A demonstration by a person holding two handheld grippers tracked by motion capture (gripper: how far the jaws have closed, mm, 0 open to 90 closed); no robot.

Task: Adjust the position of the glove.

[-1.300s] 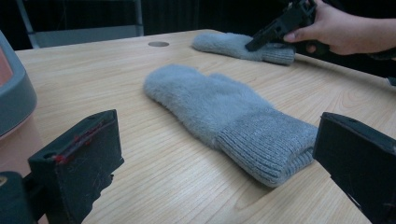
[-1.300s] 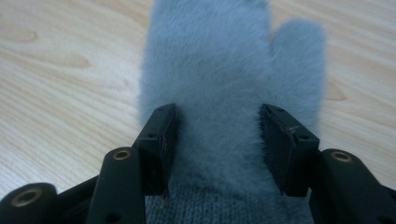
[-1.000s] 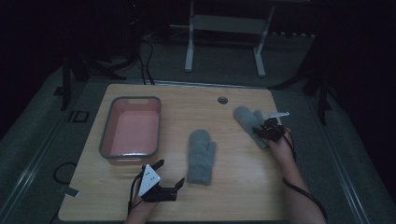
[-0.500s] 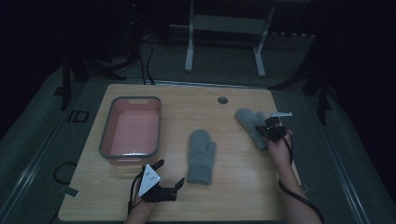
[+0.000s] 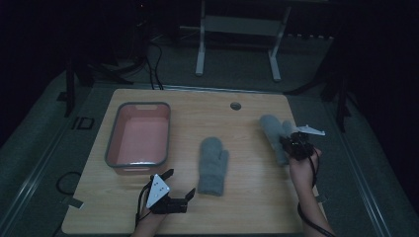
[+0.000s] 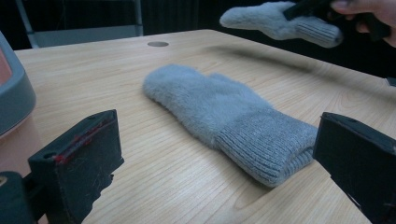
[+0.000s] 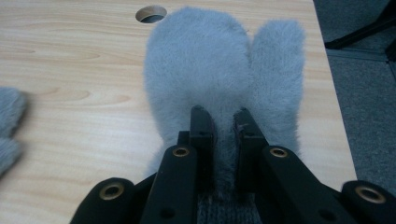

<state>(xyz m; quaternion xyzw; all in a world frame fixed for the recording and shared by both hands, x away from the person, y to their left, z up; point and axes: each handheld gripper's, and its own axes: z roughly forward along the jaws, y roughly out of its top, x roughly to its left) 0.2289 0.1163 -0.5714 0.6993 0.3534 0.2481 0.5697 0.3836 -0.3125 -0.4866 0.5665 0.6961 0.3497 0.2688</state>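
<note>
High view: the wooden bench (image 5: 257,197) carries a pink tray with a grey rim (image 5: 114,148) at its left side. Just right of that tray a grey mitten (image 5: 213,165) lies flat, cuff toward the person. Well right of the tray, near the bench's far-right edge, the right gripper (image 5: 291,143) pinches a second grey mitten (image 5: 272,129) by its cuff end — the fingertip end points away from the person. The left gripper (image 5: 170,190) sits in front of the tray's near corner, its jaws spread with nothing between them.

Left gripper view: the two black jaws stand wide apart at the lower corners, and the flat mitten (image 6: 224,116) lies on the bench between and beyond them, untouched. The tray's grey wall (image 6: 14,98) shows at the left edge. Far from the tray, at top right, the held mitten (image 6: 275,21) hangs clear of the bench in the other gripper (its shadow falls on the wood below).

Right gripper view: the jaws are pressed nearly together on the mitten's (image 7: 219,79) knitted cuff, the thumb lying to the right. The cable hole (image 7: 150,14) sits just beyond the mitten's tip.
</note>
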